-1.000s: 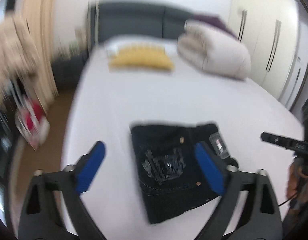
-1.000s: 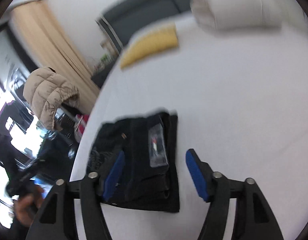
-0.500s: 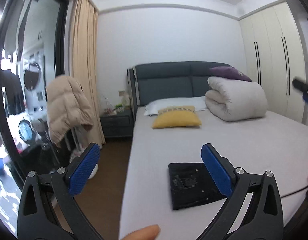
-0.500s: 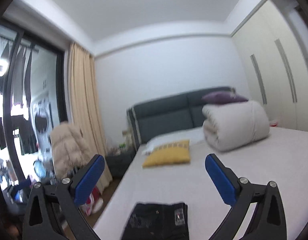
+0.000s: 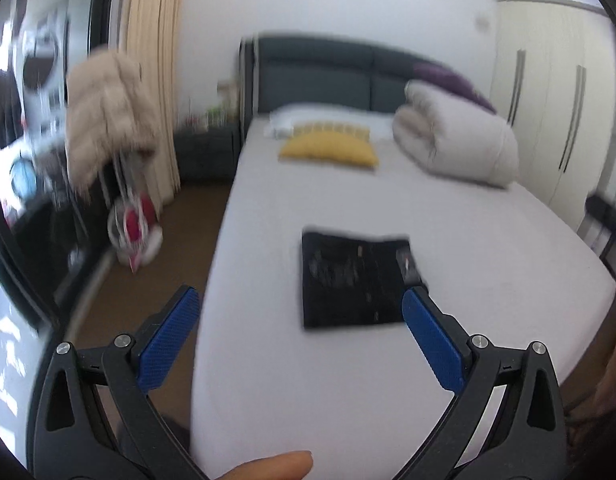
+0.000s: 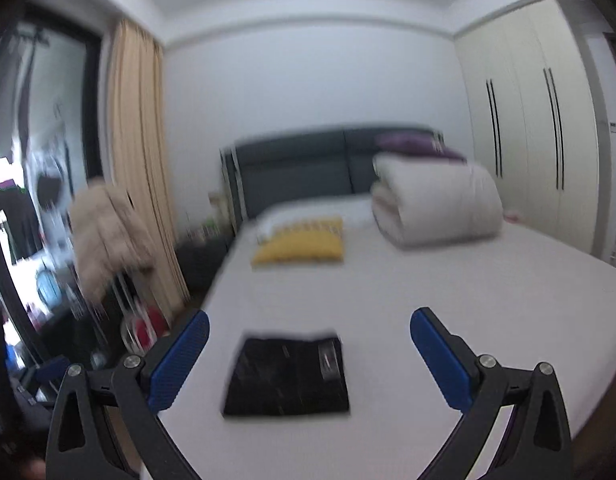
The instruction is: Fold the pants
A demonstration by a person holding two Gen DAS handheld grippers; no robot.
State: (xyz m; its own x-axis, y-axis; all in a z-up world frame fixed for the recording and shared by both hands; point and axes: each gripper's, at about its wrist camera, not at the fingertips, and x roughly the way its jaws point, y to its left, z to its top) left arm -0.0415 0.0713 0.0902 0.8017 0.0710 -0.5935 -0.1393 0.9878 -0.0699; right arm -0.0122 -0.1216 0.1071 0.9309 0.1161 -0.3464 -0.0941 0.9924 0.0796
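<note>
The black pants [image 5: 354, 280] lie folded into a flat rectangle on the white bed [image 5: 488, 280], near its foot end. They also show in the right wrist view [image 6: 288, 376]. My left gripper [image 5: 300, 340] is open and empty, held back from the bed and well short of the pants. My right gripper [image 6: 308, 360] is open and empty too, held back and above the bed's foot. A fingertip [image 5: 276, 464] shows at the bottom of the left wrist view.
A yellow pillow [image 5: 328, 150] and a rolled white duvet [image 5: 456, 140] lie by the dark headboard [image 5: 316, 76]. A beige jacket [image 5: 108, 112] hangs left of the bed beside the curtain [image 5: 152, 80]. White wardrobes [image 6: 540, 140] stand on the right. Brown floor [image 5: 148, 280] runs along the bed's left side.
Both grippers have pulled back from the folded pants, which now look smaller and farther off. The left view has tilted down toward the bed. Both stay open.
</note>
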